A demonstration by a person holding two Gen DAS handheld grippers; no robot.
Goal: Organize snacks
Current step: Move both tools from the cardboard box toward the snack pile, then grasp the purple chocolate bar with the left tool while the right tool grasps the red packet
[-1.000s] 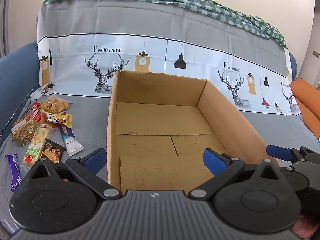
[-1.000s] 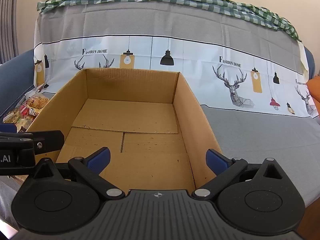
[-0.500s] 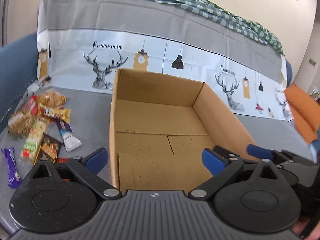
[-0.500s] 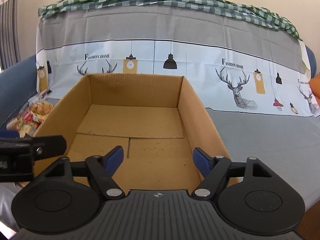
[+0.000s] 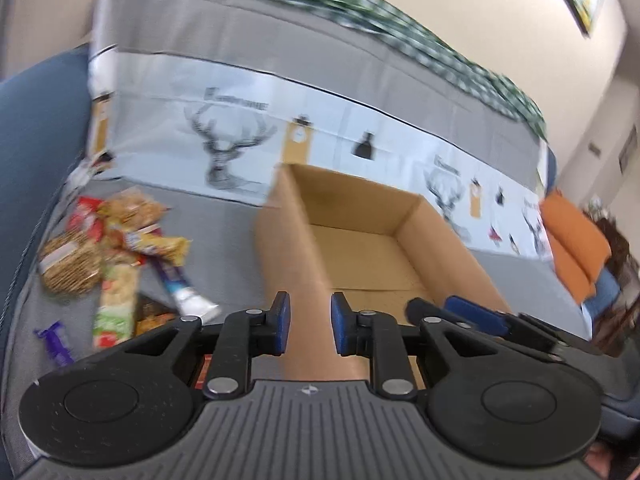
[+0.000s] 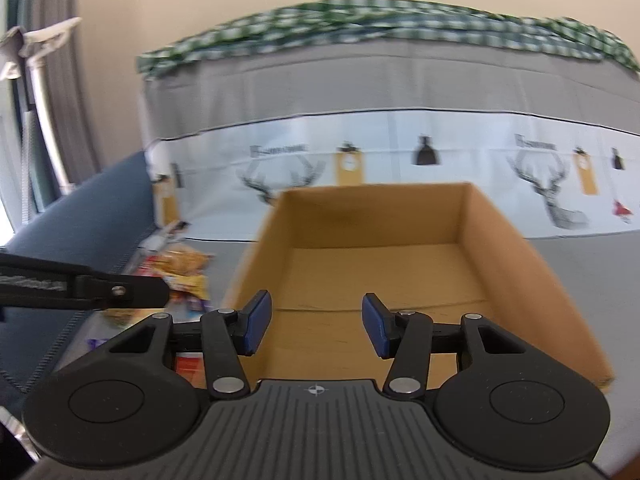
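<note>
An open, empty cardboard box (image 5: pixel 372 248) sits on the grey-covered sofa seat; it also shows in the right wrist view (image 6: pixel 400 264). Several snack packets (image 5: pixel 120 248) lie in a pile left of the box, and part of the pile shows in the right wrist view (image 6: pixel 180 268). My left gripper (image 5: pixel 308 326) hangs over the box's near left wall, jaws narrowed to a small gap, holding nothing. My right gripper (image 6: pixel 316 326) is over the box's near edge, jaws partly open and empty. It shows in the left wrist view (image 5: pixel 472 312) too.
A grey cloth with deer prints (image 5: pixel 224 148) covers the sofa back. A blue armrest (image 5: pixel 36 152) borders the snacks on the left. An orange cushion (image 5: pixel 576 244) lies at the right. The left gripper's arm (image 6: pixel 80 286) crosses the right wrist view.
Both grippers' jaws have narrowed from wide open. Both views have swung and risen, with motion blur; the left gripper has shifted left toward the box's left wall.
</note>
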